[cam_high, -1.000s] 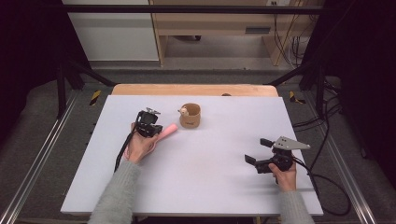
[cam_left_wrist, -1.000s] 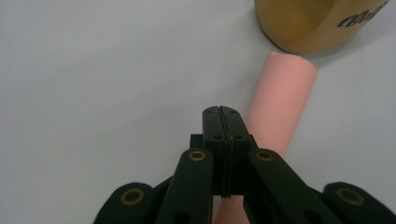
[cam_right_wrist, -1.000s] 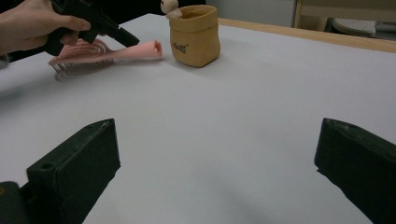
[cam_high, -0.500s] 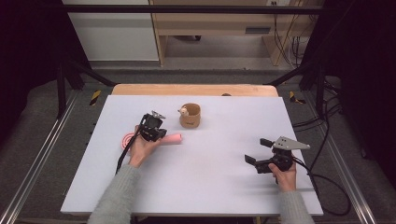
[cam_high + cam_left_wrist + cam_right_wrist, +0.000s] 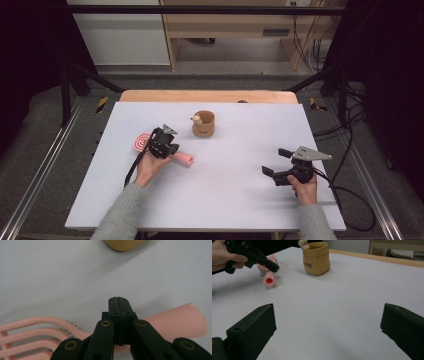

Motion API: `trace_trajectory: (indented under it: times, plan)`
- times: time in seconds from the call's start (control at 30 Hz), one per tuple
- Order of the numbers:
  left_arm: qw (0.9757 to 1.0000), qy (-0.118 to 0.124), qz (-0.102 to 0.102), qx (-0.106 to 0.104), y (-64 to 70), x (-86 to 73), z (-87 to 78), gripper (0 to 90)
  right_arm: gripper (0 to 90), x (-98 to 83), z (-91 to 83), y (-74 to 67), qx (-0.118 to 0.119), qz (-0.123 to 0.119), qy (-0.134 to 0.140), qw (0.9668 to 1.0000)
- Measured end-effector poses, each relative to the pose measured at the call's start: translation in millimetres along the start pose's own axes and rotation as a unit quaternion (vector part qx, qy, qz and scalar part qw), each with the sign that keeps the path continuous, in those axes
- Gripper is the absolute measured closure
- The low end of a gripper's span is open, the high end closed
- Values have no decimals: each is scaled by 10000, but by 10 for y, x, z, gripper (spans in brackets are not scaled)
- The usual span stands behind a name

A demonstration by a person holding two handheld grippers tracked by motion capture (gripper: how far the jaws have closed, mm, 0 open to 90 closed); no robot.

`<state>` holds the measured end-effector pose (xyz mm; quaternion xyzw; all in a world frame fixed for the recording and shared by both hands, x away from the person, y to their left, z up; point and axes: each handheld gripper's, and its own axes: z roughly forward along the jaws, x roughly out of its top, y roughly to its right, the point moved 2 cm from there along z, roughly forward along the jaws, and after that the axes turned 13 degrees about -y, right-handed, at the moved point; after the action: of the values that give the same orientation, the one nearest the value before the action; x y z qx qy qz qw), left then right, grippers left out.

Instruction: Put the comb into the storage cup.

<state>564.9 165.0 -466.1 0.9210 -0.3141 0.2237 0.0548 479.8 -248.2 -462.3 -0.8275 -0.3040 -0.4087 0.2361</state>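
While I lean over the white table point(image 5: 225, 200), it reads so:
Left gripper point(image 5: 165, 142): jaws clenched tight w/ nothing between, tips just above the pink hairbrush.
Pink hairbrush point(image 5: 181, 158): flat on table, near the tan pouch, on its front-left; handle end points toward my right side.
Right gripper point(image 5: 277, 162): jaws released, wide apart, well right of pouch.
Tan pouch point(image 5: 203, 125): upright, small figure peeking out.
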Motion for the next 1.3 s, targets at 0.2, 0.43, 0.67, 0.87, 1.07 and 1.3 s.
trace_trajectory:
  times: [0.2,0.43,0.67,0.87,1.07,1.3]
  plan:
    - [9999,25,142,-26,46,-72,-44,900,4,0,1,0,-3,-3,1,10000]
    - [9997,48,259,-11,82,-175,-106,900,4,-1,2,0,-3,-4,-5,10000]
    - [9992,47,386,44,108,-290,-155,900,4,-1,3,-2,-2,-2,-11,10000]
    - [9991,7,429,70,107,-393,-194,900,4,-2,5,-3,-2,3,-19,10000]
    - [9990,-35,438,114,86,-477,-213,900,4,-2,4,-3,-3,1,-22,10000]
    - [9994,-69,316,144,-10,-572,-238,900,4,-2,2,-2,-8,-2,-19,10000]
